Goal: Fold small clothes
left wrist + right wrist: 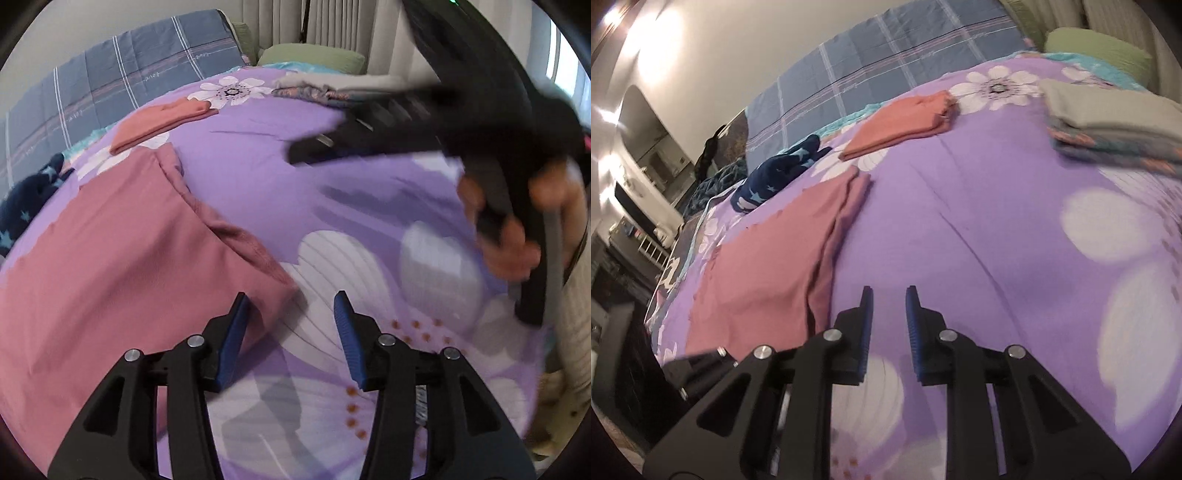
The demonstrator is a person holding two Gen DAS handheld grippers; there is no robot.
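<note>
The pink garment (pixel 122 258) lay partly folded toward the bed's (pixel 258 177) left edge. The left tool (pixel 290 306) hung spread beside its corner; the right tool (pixel 889 295), also spread, held nothing. A one-layer pinch might undo the fold.

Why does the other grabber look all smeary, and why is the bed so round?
Left wrist view: the right gripper and the hand holding it are blurred by motion. Both views: the fisheye lens bulges the purple floral bedspread into a dome. Right wrist view: the folded clothes stack is slightly smeared.
</note>
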